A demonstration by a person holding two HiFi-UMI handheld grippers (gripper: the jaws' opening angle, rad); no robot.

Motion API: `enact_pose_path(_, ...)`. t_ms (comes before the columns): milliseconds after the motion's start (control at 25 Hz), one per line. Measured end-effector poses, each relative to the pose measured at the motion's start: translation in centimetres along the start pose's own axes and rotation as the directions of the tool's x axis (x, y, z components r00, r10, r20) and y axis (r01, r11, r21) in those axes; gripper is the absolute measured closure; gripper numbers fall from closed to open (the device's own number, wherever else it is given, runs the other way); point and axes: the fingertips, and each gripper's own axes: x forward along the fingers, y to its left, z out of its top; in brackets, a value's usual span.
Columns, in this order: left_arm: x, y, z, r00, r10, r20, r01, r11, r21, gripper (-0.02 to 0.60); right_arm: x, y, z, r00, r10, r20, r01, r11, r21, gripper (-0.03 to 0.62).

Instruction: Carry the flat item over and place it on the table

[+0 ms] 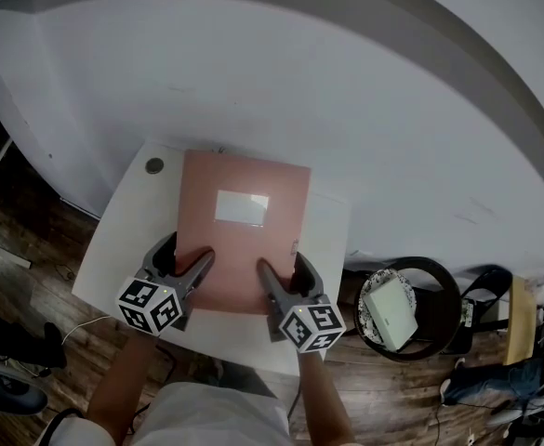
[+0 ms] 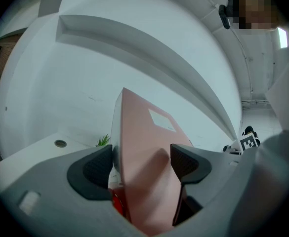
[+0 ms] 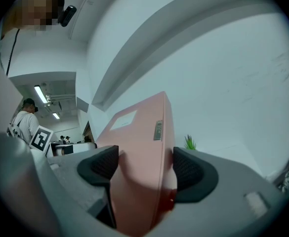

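A flat pink folder (image 1: 244, 230) with a white label (image 1: 242, 206) lies over the small white table (image 1: 123, 240); whether it rests on the top I cannot tell. My left gripper (image 1: 191, 247) is shut on its near left edge and my right gripper (image 1: 281, 260) on its near right edge. In the left gripper view the folder (image 2: 139, 147) runs up between the dark pads (image 2: 97, 168) of the left gripper (image 2: 142, 162). The right gripper view shows the folder (image 3: 139, 142) pinched the same way in the right gripper (image 3: 140, 167).
A white wall rises right behind the table. The table has a round grommet (image 1: 154, 166) at its far left corner. On the wooden floor to the right stands a round black bin (image 1: 404, 309) holding a white box. A small green plant (image 3: 189, 142) sits by the wall.
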Motion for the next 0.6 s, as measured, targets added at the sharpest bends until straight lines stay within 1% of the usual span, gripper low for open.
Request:
enact_pose_path(320,1.0,1.5,-3.0,0.998,0.032,-0.061,-0.033,0.999,-0.028,0.228,1.1,-1.4,-2.9,0.998,0.002,-0.06,0.001,0.999,0.042,0.253)
enact_pose_path(600,1.5,2.4,-6.0,0.991,0.049,-0.124,-0.057,0.997,-0.06,0.228,1.3,-2.5,-5.7,0.993,-0.005,-0.121,0.015,0.997,0.078,0.253)
